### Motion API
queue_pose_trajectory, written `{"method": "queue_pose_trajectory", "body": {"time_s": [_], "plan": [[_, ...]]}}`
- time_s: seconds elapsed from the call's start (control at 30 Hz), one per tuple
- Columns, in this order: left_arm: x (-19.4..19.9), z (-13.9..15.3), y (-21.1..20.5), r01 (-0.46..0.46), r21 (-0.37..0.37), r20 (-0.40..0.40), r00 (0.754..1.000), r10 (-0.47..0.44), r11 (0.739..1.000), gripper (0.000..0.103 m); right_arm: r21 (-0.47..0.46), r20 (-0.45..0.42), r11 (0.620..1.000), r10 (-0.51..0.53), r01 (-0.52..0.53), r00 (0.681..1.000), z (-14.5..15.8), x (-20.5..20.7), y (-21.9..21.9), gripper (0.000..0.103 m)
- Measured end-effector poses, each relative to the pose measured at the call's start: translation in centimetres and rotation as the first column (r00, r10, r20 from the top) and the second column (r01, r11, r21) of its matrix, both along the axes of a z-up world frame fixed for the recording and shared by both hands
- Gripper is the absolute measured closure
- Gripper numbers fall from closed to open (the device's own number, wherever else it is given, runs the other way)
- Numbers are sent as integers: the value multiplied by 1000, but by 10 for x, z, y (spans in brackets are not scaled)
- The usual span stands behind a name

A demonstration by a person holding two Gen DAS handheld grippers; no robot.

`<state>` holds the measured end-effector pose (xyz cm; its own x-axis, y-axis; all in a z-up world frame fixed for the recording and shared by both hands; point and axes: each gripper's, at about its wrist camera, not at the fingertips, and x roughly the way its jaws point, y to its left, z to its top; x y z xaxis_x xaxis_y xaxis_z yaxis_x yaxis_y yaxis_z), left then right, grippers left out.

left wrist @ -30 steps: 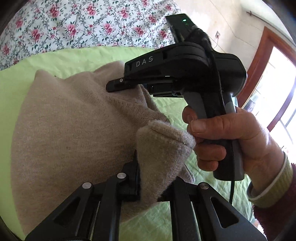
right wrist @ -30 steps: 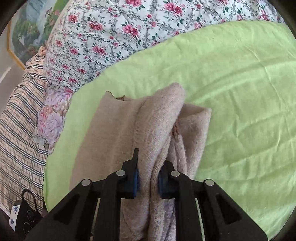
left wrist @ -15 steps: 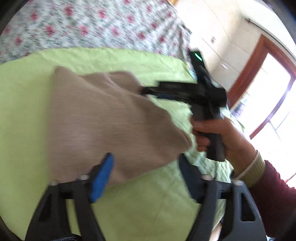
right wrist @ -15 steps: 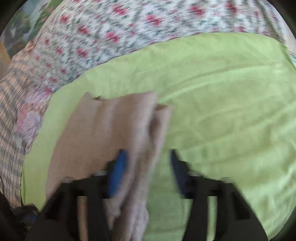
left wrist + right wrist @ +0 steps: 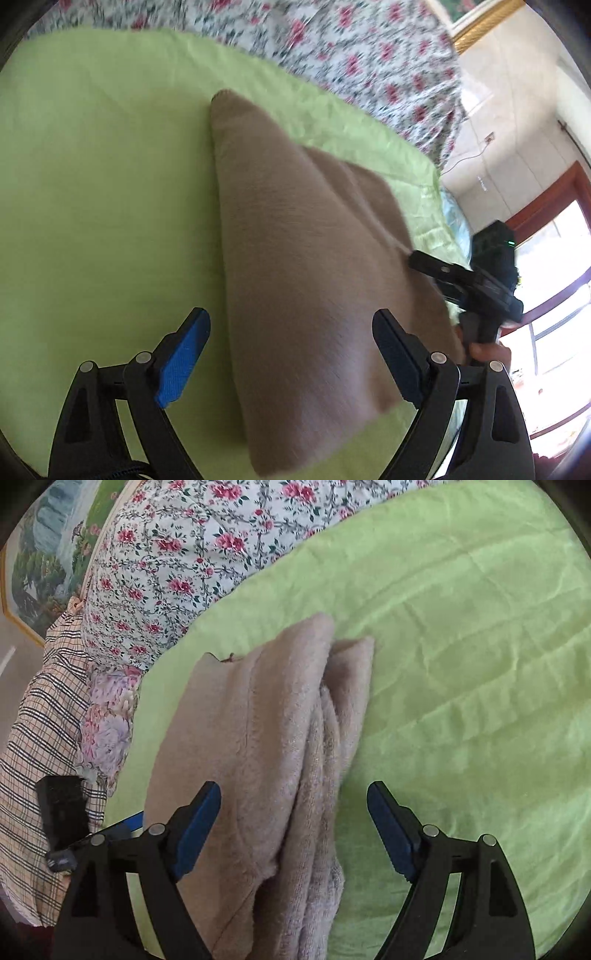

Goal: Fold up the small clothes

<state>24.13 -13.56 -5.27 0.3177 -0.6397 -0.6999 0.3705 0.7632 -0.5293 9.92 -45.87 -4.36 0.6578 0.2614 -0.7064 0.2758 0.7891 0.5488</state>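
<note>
Where both sets of fingers pinched it a second ago, beige knit garment [image 5: 258, 760] now freed, lying folded on green sheet [image 5: 461, 664], stacked edges along its right side. Left gripper [image 5: 291, 354] spread wide, holding nothing; right gripper [image 5: 293, 823] likewise parted. Probably one fold finished, smoothing or another fold to come. Beyond: floral bedspread [image 5: 192, 550], checked cloth [image 5: 33, 746], framed painting [image 5: 44, 546], wood-framed window [image 5: 554, 266].
</note>
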Motion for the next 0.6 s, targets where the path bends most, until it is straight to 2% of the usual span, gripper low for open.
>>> {"method": "queue_pose_trajectory", "body": {"time_s": [0.13,0.17,0.23,0.27,0.3,0.33,0.37,0.4,0.47,0.6], "plan": [[27,-26,-14,23,-19,-77,997,-24,1000,8,5,-21,1000,19,-19,1000,-9,7,-1,21],[30,-31,-15,25,-30,-85,996,-28,999,5,9,-22,1000,21,-21,1000,-11,9,-2,21],[36,-35,-16,30,-53,-78,996,-34,998,5,24,-19,999,30,-29,999,-14,12,-3,21],[40,-35,-20,32,-51,-72,997,-35,998,10,26,-20,999,39,-38,999,-15,15,-2,21],[41,-35,-22,52,-62,-63,996,-55,997,34,27,-22,999,47,-46,999,-16,17,0,26],[41,-36,-23,73,-86,-77,994,-79,994,42,42,-22,997,63,-62,998,-17,19,2,49],[42,-38,-22,68,-87,-84,994,-76,994,44,78,-27,995,72,-69,997,-20,21,5,58],[40,-36,-20,68,-84,-67,995,-74,994,50,62,-28,996,63,-61,998,-18,21,7,60],[30,-26,-14,66,-85,-29,997,-69,994,55,13,-11,998,59,-59,998,-7,18,18,67],[3,5,6,57,-65,44,998,-54,996,57,34,50,995,94,-96,994,8,16,47,71]]}}
